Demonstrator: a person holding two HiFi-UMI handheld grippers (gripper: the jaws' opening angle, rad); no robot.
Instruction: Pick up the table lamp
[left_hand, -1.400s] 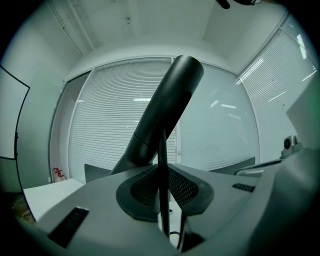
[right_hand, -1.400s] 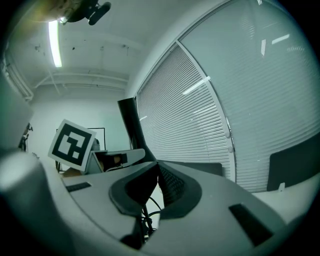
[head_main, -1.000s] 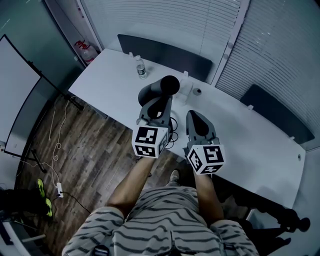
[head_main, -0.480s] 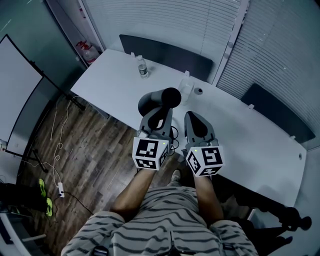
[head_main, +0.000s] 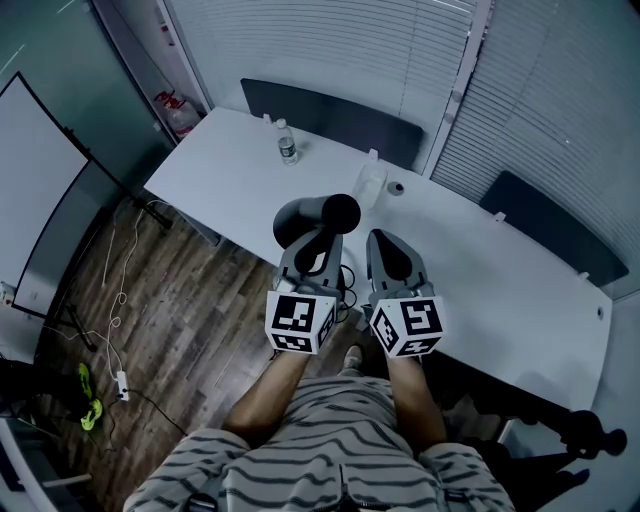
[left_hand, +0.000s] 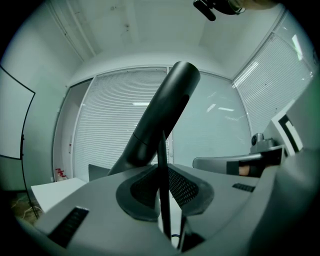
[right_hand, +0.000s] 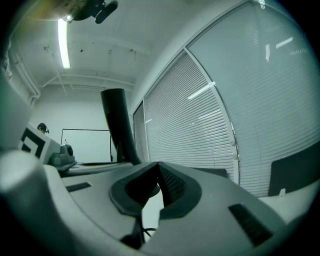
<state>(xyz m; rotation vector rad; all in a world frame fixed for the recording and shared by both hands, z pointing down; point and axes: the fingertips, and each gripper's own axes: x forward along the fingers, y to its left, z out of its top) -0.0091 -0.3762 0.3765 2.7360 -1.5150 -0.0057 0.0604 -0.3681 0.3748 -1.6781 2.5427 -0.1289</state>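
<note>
At table (head_main: 232, 188) edge, left hand-held gripper (head_main: 321, 240) pinches lamp (head_main: 316, 213); right hand-held gripper (head_main: 386, 242) closed, empty.

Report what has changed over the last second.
The left gripper has drawn the table lamp toward the person, away from the bottle and nearer the near edge of the table. Its jaws stay clamped on the lamp's thin stem. The right gripper stays beside it, shut and empty. The bottle has not moved.
</note>
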